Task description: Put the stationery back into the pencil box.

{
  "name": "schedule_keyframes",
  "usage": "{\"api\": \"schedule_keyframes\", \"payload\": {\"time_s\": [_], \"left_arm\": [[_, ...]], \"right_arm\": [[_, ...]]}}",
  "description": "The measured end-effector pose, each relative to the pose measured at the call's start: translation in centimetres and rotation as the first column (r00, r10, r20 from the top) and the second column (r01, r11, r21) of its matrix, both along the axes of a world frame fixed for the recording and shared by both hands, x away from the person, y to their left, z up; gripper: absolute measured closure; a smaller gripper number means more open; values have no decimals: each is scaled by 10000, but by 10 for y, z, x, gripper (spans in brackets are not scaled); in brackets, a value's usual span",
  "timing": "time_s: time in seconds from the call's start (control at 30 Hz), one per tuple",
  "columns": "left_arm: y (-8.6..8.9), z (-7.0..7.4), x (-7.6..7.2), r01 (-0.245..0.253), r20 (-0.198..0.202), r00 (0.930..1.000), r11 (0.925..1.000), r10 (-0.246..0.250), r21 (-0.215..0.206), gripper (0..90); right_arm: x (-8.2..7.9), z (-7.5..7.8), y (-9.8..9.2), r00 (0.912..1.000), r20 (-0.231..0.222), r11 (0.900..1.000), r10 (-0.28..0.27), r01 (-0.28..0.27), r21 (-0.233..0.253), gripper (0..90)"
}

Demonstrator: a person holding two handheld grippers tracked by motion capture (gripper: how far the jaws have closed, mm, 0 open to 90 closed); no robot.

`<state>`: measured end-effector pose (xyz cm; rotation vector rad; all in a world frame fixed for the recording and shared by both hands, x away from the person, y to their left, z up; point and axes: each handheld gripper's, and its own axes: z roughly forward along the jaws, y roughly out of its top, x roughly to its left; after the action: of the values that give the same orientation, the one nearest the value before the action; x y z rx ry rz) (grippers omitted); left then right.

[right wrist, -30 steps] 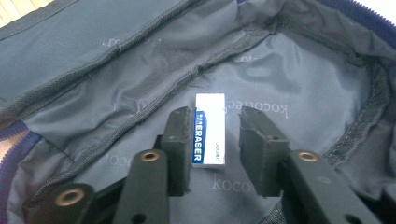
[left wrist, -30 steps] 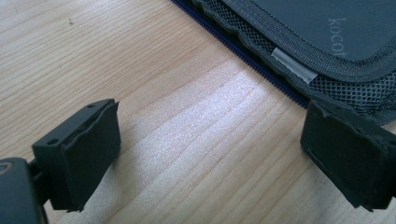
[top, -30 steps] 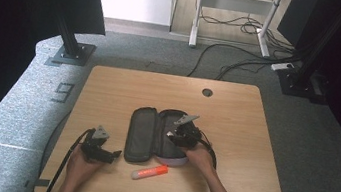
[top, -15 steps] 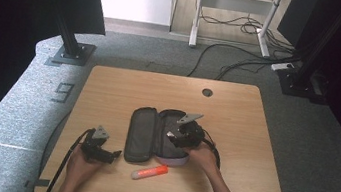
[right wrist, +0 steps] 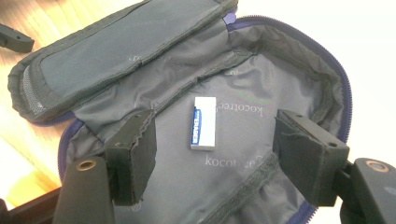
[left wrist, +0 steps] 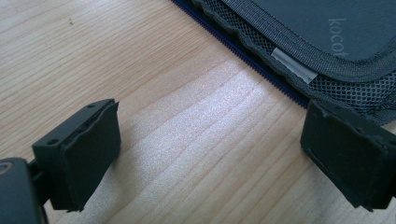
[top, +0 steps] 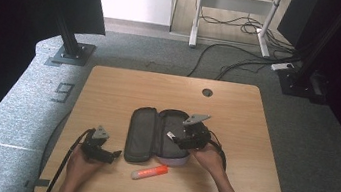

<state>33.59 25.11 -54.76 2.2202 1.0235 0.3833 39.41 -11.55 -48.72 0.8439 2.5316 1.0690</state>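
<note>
Open pencil case (right wrist: 196, 93) on wooden bench (top: 123, 94), white eraser (right wrist: 203, 122) lying inside it between right gripper's (right wrist: 215, 154) wide-open jaws, left gripper (left wrist: 210, 158) jaws spread over bare bench, case edge beside one jaw.

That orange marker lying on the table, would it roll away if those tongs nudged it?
Probably, if pushed sideways: the orange round-bodied marker with a white end lies flat on the smooth wooden table, nothing touching it. It looks rigid and light, so it should lift without bending. Its smooth barrel might slip between pads.
</note>
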Motion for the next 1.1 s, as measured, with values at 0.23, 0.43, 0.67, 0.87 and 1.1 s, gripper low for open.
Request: {"api": "schedule_keyframes", "payload": {"time_s": [0.23, 0.43, 0.67, 0.87, 1.1], "left_arm": [[0, 0, 0, 3, 1, 10000, 10000, -3, 0, 50], [0, 0, 0, 14, -3, 10000, 10000, -14, 7, 50], [0, 0, 0, 14, -3, 10000, 10000, -14, 7, 50], [0, 0, 0, 4, 1, 10000, 10000, -4, -1, 50], [0, 0, 0, 5, 0, 10000, 10000, -5, 0, 50]], "right_arm": [[-6, 6, -8, 9999, 122, 10000, 89, -88, -42, 293], [-12, 10, -17, 9999, 148, 10000, 3, -4, 76, 291], [-21, 13, -31, 9997, 219, 9999, -50, 47, 120, 290], [-29, 12, -40, 9997, 244, 9999, -88, 86, 92, 290], [-38, 11, -50, 9996, 244, 9998, -138, 134, 153, 296]]}}
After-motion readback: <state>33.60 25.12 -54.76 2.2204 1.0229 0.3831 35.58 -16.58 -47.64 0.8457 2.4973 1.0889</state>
